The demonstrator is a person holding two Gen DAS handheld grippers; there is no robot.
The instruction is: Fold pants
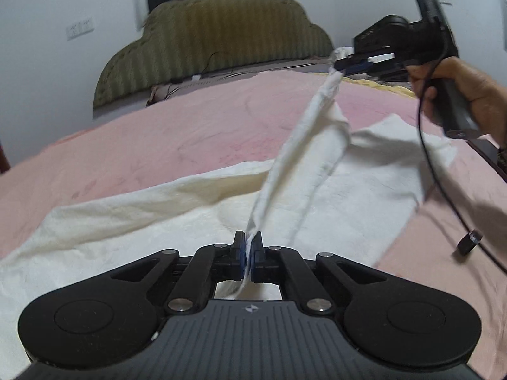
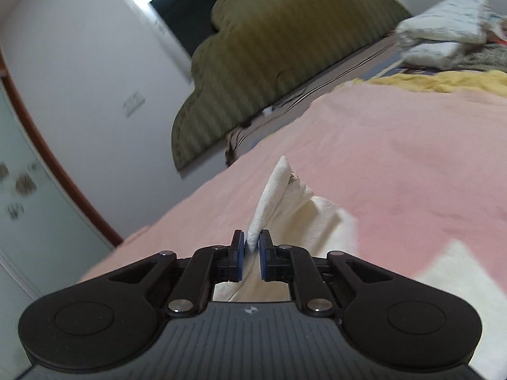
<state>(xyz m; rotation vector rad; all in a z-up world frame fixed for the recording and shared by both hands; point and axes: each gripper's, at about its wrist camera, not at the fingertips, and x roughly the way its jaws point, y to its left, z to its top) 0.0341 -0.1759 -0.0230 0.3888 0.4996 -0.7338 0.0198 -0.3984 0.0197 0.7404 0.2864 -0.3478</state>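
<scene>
Closest to you, the white pants [image 1: 133, 221] lie spread across the pink bedsheet [image 1: 158, 133], their long axis running from 8 o'clock to 2 o'clock in the left wrist view. Your left gripper [image 1: 248, 247] is clenched on one edge; your right gripper [image 1: 340, 63], at 2 o'clock, grasps the same edge, drawn taut between them.

A bed [image 1: 158, 133] under a pink sheet [image 1: 196, 126] carries white pants [image 1: 133, 221], a yellow cloth [image 2: 443, 82] and folded laundry [image 2: 443, 28].
</scene>
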